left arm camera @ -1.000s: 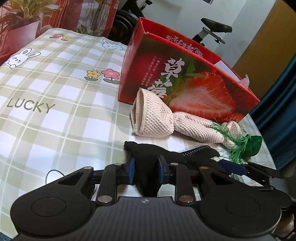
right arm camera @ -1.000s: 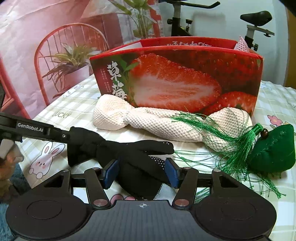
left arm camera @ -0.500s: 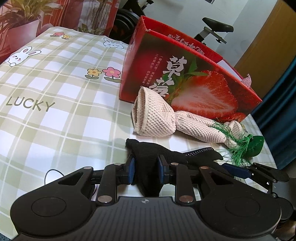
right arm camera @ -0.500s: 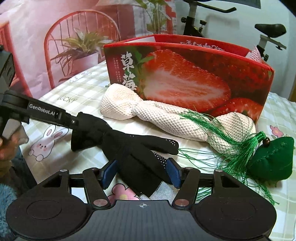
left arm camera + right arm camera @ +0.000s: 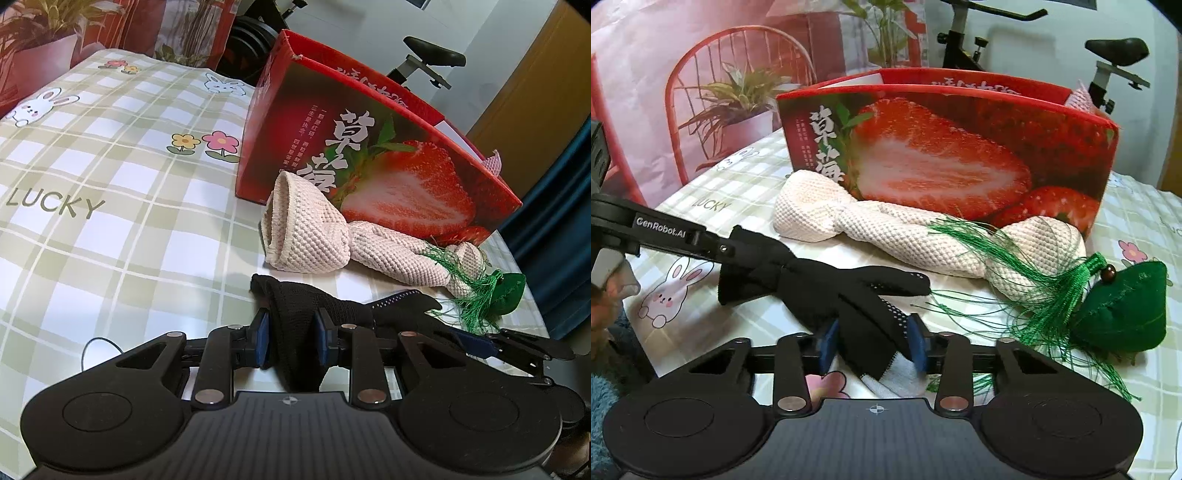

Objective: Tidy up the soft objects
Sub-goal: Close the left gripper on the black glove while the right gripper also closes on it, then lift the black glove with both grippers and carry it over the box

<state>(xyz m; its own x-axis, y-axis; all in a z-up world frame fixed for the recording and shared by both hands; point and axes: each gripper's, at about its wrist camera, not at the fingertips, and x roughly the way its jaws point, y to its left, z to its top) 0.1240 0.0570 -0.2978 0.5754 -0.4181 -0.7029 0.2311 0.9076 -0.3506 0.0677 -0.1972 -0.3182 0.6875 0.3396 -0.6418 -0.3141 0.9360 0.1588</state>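
Observation:
A black glove (image 5: 332, 310) lies on the checked tablecloth in front of the red strawberry box (image 5: 369, 147). My left gripper (image 5: 291, 330) is shut on its cuff end. In the right wrist view the glove (image 5: 812, 284) stretches from the left gripper (image 5: 727, 251) to my right gripper (image 5: 873, 341). The right jaws are closing, and their blue pads press the glove's finger end. A pink knitted cloth (image 5: 886, 236), twisted at its middle, lies along the box (image 5: 942, 147). A green plush (image 5: 1123, 306) with a long tassel rests at the cloth's right end.
A pink cloth corner (image 5: 1080, 98) pokes out of the box's far right. A person's hand (image 5: 605, 291) holds the left gripper at the table's near edge. Behind the table are a red chair (image 5: 738, 74), potted plants and an exercise bike (image 5: 1108, 55).
The right gripper's jaws have narrowed from wide apart onto the glove's finger end. The left gripper kept its hold on the cuff without moving.

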